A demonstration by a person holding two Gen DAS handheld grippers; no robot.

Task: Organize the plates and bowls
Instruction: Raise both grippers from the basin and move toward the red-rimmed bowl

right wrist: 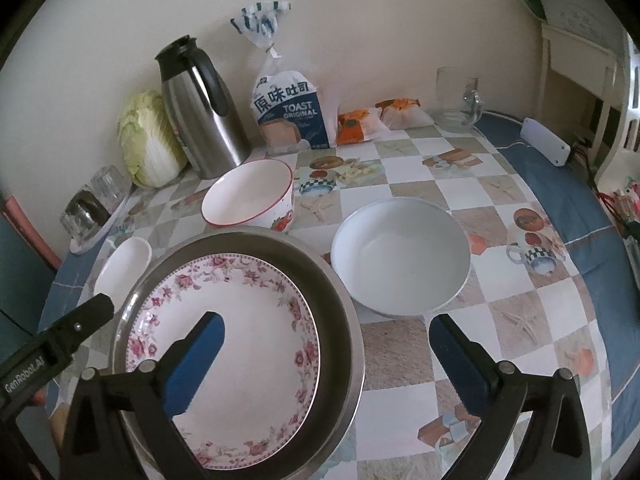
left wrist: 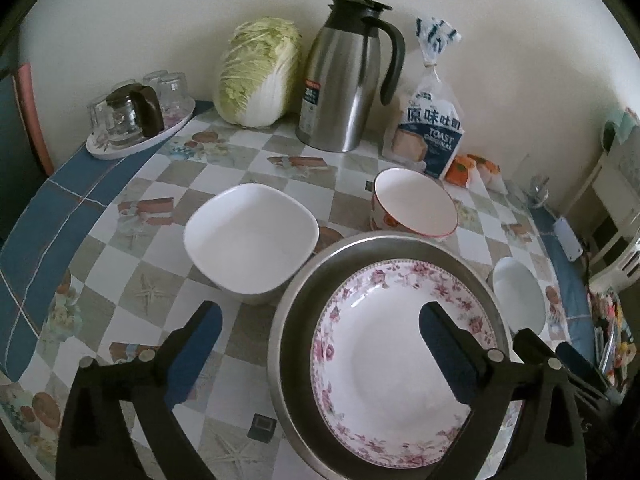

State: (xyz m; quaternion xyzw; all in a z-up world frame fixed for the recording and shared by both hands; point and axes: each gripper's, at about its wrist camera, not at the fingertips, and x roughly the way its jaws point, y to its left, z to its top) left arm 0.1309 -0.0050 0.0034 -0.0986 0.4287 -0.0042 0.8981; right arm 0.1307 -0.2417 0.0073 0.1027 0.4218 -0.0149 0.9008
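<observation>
- Sitting inside a steel basin (left wrist: 296,320) at the near edge of the bench (left wrist: 120,248): one floral plate (left wrist: 384,360), pink rose border, nothing on it.
- Left gripper (left wrist: 320,344) fingers spread wide, nothing held; left finger over the cloth, right finger (left wrist: 444,352) over the plate, contact unclear.
- Right gripper (right wrist: 328,356) also wide and empty; left finger (right wrist: 196,360) over the plate, right one over bare cloth beside the basin.
- Bowl count: three more, all empty.
  - Square white bowl (left wrist: 250,238), just left of the basin in the left wrist view.
  - Red-rimmed bowl (right wrist: 248,194) with red print on the outside, just behind the basin.
  - Round white bowl (right wrist: 400,258), just right of the basin in the right wrist view.
- One bread bag (right wrist: 292,114) against the wall, reads "TOAST ORIGINAL" plus Chinese characters; sliced loaf inside, top tied off.
- "GenRobot.AI" readable on the left gripper's body in the right wrist view.
- One steel thermal jug (left wrist: 344,80), black lid and handle, label unreadable.
- One napa cabbage (left wrist: 258,72) left of the jug.
- Two orange-printed snack packets (right wrist: 376,118) right of the bread.
- White tray (left wrist: 140,140) at far left: upturned glasses and a small glass pot with a dark handle; glass count unclear.
- One clear glass mug (right wrist: 458,98) at far right.
</observation>
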